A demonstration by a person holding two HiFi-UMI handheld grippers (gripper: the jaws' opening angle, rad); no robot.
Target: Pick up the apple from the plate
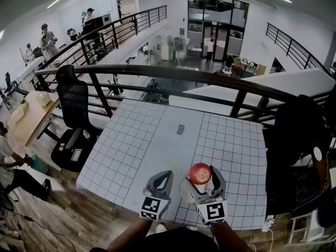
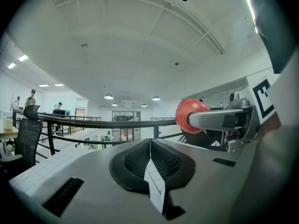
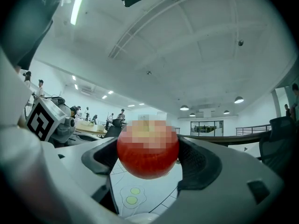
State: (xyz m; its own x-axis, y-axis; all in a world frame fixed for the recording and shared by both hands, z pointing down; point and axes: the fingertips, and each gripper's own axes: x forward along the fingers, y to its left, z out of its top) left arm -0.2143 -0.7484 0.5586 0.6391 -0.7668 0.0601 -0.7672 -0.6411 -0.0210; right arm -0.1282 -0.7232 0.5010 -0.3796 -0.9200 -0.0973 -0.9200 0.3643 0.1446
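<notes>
Round red apple (image 1: pixel 200 173) (glossy) clamped in right gripper (image 1: pixel 205 186) jaws, left gripper (image 1: pixel 159 186) jaws closed, empty

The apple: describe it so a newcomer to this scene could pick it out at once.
Find the white gridded table beside the black railing. At its near edge the right gripper clamps the apple between its jaws. It is the only round red thing; the left gripper beside it is shut, empty.
</notes>
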